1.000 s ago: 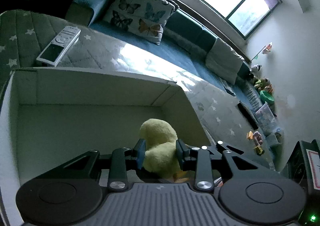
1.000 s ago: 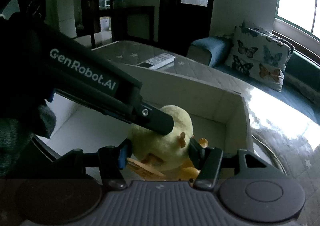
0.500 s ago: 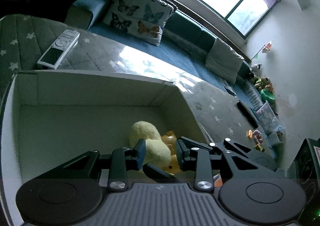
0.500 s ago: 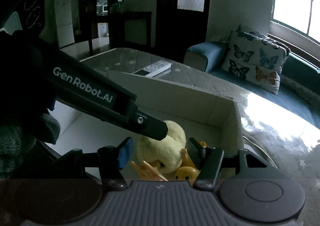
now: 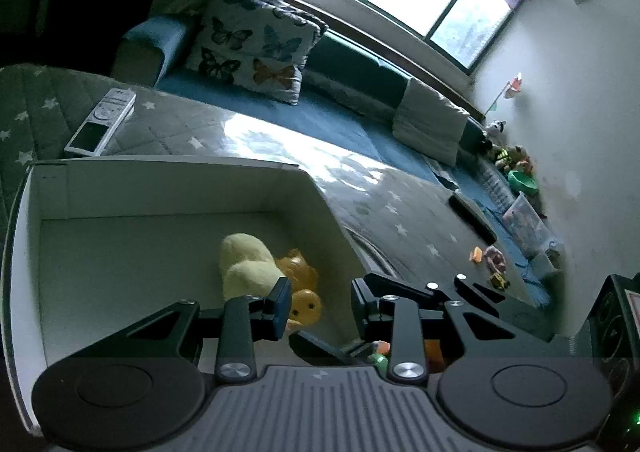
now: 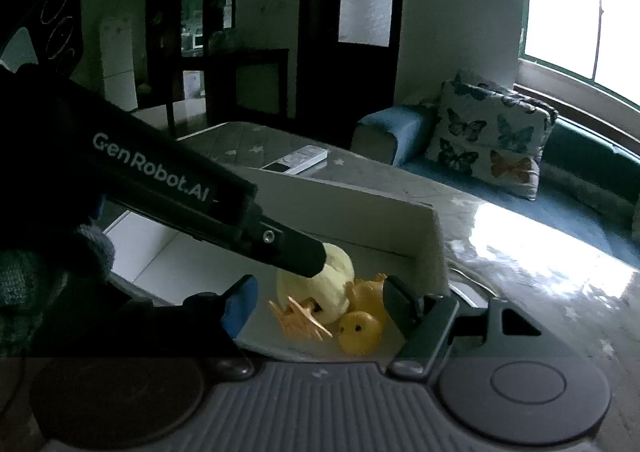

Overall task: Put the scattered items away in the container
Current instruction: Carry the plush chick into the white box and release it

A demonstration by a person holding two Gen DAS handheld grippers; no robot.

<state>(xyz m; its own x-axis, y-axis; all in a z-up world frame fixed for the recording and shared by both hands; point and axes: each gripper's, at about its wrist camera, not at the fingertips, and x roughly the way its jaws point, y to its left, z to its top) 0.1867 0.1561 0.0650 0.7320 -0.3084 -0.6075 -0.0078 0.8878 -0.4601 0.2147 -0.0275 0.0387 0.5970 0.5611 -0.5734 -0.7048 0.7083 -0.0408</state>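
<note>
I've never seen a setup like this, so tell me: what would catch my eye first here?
Probably the pale yellow plush duck lying in the near right corner of the white box, with an orange rubber duck against it. Both tools, left and right, hover open just above them. Behind the box, a white remote lies on the star-patterned cover, and a butterfly cushion sits on the blue sofa.

Fuzzy plush duck (image 5: pixel 244 260), glossy plastic duck (image 6: pixel 360 330), matt cardboard box (image 5: pixel 160 187)
</note>
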